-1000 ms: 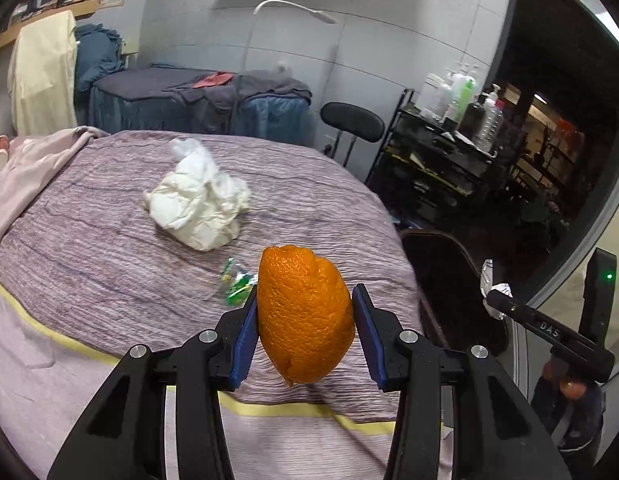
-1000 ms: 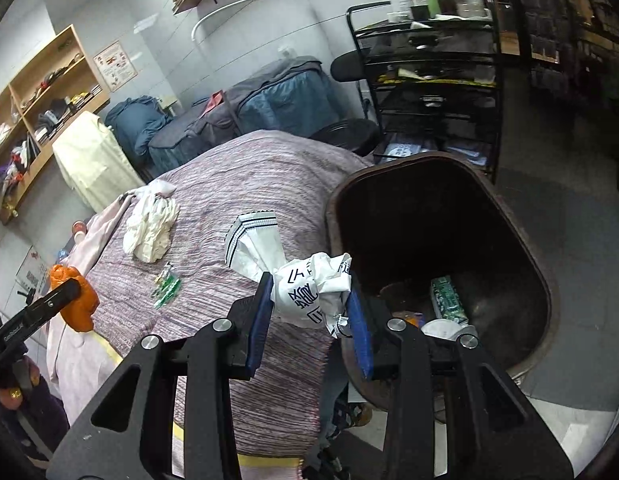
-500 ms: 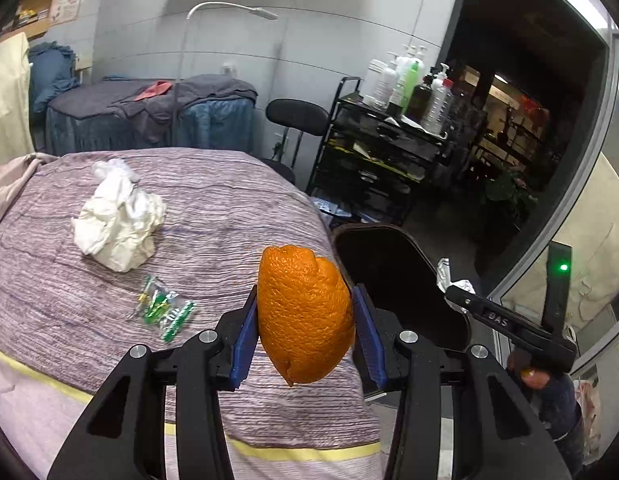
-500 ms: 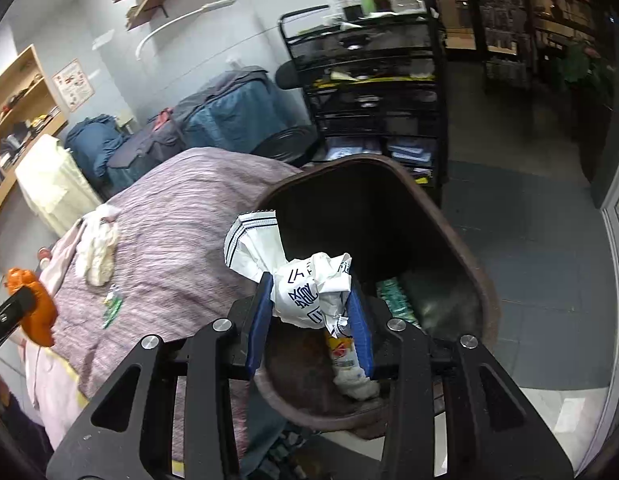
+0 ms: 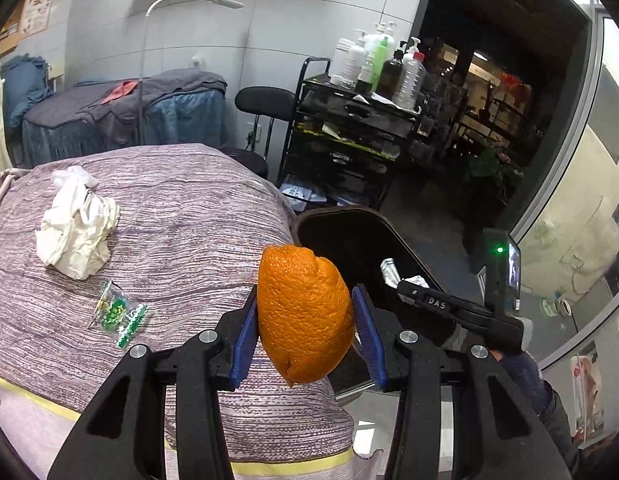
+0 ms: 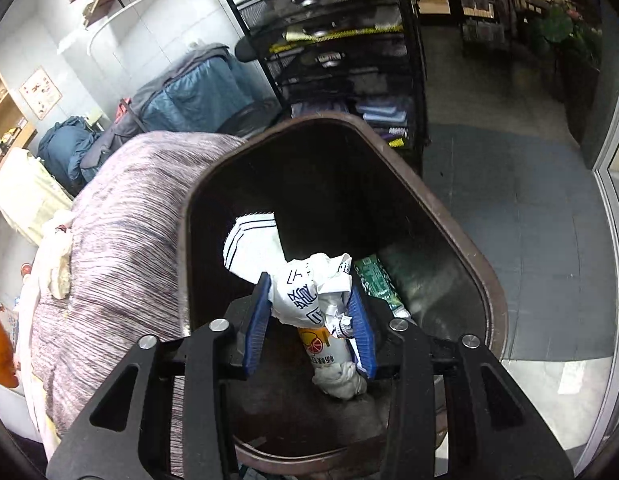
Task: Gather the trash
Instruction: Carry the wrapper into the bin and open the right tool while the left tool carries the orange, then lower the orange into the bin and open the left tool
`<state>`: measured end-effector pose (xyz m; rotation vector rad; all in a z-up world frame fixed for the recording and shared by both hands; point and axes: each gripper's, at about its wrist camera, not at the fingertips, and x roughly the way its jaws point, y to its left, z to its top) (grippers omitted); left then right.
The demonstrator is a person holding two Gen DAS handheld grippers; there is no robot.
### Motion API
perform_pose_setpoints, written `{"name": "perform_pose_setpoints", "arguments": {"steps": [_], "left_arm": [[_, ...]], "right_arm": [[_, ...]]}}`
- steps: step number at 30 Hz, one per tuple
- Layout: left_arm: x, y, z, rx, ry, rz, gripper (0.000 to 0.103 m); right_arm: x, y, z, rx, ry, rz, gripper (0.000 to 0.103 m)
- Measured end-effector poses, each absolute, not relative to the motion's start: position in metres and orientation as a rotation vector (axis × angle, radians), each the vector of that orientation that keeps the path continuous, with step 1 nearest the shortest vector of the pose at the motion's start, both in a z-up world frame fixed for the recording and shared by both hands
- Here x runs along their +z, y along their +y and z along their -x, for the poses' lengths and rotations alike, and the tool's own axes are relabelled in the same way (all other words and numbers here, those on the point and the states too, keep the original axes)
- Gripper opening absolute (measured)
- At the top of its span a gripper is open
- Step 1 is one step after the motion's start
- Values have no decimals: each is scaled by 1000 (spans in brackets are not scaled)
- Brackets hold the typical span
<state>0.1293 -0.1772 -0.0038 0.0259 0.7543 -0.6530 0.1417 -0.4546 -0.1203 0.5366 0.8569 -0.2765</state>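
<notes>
My left gripper [image 5: 305, 300] is shut on an orange peel [image 5: 303, 320], held over the near edge of the striped purple bed cover [image 5: 189, 208], just left of the dark brown bin [image 5: 321, 220]. My right gripper [image 6: 309, 284] hangs over the bin's mouth [image 6: 449, 220] with a crumpled white printed wrapper [image 6: 253, 248] between its blue pads. Its jaws are opening, and the wrapper still touches both pads. A green packet [image 6: 377, 284] and a white packet [image 6: 325, 352] lie in the bin. A crumpled white paper [image 5: 75, 232] and a small green wrapper [image 5: 119, 314] lie on the bed.
A black wire cart [image 5: 349, 128] with several bottles stands behind the bin, beside a black stool [image 5: 265, 100]. A second covered bed [image 5: 121, 116] and a white lamp [image 5: 189, 0] are by the tiled wall. A glass door frame [image 5: 569, 160] runs along the right.
The right gripper moved down and over the bin's mouth with the wrapper, its pads a little wider apart. The left gripper carried the orange peel rightward toward the bin.
</notes>
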Motion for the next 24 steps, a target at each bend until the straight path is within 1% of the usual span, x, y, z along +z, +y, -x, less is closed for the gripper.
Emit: {"name": "perform_pose_setpoints", "arguments": {"steps": [1, 3, 4, 5, 9, 10, 11, 24], "left_arm": [[-5, -180, -129, -656, 755, -34, 44], [-5, -185, -130, -661, 757, -44, 44], [-6, -187, -129, -665, 757, -50, 44], [-6, -190, -129, -669, 758, -56, 44], [-9, -200, -130, -693, 771, -68, 44], [-9, -203, -130, -700, 774, -72, 44], [-10, -205, -130, -705, 776, -75, 44], [-13, -250, -134, -789, 809, -118, 44]], "right_arm": [[-123, -454, -142, -274, 861, -539, 44], [-125, -453, -139, -273, 860, -544, 53], [-126, -453, -137, -280, 855, -549, 62], [-126, -453, -135, -284, 851, -553, 64], [-124, -453, -126, -284, 839, -556, 66], [-123, -453, -122, -285, 834, -556, 69], [-121, -453, -119, -287, 827, -555, 76], [-92, -474, -81, -354, 721, -592, 77]]}}
